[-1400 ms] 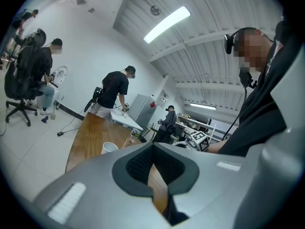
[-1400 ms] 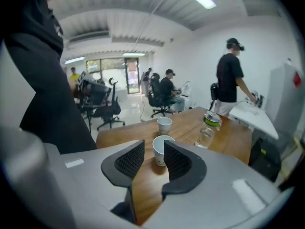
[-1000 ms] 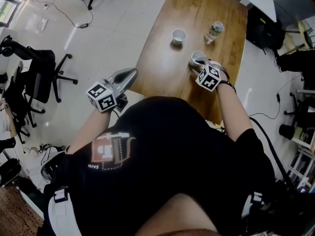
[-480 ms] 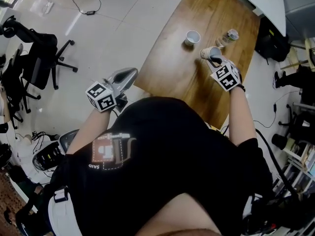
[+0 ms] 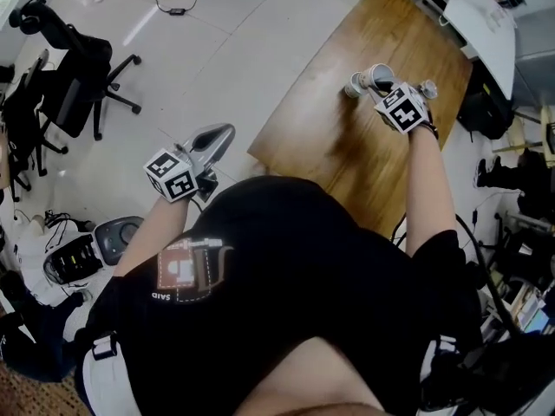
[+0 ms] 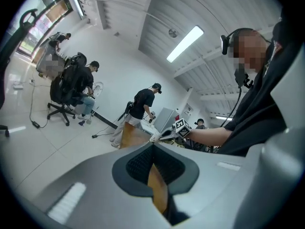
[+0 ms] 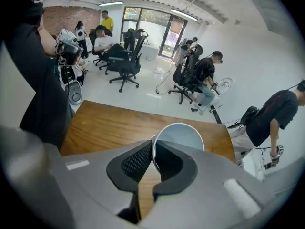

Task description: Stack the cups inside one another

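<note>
Right tongs (image 7: pixel 153 151) first: we see their jaws have just been closing, and now they are clenched on the wall of a white paper cup (image 5: pixel 379 74), one pad inside the rim and one outside. We watch that cup held over the far end of the wooden table (image 5: pixel 347 159), its mouth turned up toward us in the head view. Just left of it we spot a second cup (image 5: pixel 355 86); whether the two touch we cannot tell. The marker cube (image 5: pixel 403 107) rides on the tongs right behind the grip. Over to the left tongs (image 6: pixel 152 149): their jaws are pressed together tip to tip with nothing between them, and we find them off the table, above the pale floor (image 5: pixel 217 50) near the table's close corner. An office chair (image 5: pixel 82 72) stands well apart on that floor.
</note>
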`<action>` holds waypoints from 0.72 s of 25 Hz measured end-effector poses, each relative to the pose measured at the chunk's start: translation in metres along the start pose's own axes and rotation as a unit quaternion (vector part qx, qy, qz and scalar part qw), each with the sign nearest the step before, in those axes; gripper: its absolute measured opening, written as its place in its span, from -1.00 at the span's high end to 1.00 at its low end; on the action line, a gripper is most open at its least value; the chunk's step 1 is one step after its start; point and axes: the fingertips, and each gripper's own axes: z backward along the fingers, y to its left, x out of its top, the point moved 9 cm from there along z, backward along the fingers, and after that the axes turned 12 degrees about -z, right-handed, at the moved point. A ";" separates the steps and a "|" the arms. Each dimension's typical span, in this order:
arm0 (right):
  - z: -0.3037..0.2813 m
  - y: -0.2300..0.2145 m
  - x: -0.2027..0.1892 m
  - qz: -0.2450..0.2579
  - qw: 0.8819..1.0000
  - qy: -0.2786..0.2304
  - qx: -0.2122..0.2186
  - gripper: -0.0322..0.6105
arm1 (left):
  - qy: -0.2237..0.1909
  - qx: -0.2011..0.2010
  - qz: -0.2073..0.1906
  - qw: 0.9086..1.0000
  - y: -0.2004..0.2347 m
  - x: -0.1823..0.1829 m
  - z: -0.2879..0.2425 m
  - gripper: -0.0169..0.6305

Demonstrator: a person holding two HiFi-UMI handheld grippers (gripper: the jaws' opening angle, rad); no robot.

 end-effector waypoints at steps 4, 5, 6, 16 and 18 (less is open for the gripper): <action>-0.034 0.004 -0.012 -0.008 1.000 0.024 -0.004 0.60 | 0.000 0.021 0.002 1.000 0.014 -0.008 0.021 0.94; -0.035 0.004 -0.011 -0.014 1.000 0.014 -0.005 0.45 | 0.000 0.023 0.001 1.000 0.016 -0.010 0.023 0.94; -0.030 0.005 -0.008 -0.021 1.000 -0.004 -0.009 0.40 | 0.001 0.023 0.000 1.000 0.017 -0.010 0.023 0.94; 0.176 0.012 -0.061 -0.242 0.899 -0.365 -0.032 0.59 | -0.003 -0.078 -0.036 0.996 -0.003 0.024 -0.060 0.94; 0.196 0.021 -0.105 -0.302 0.867 -0.395 -0.031 0.69 | 0.002 -0.106 -0.044 0.993 -0.021 0.034 -0.091 0.94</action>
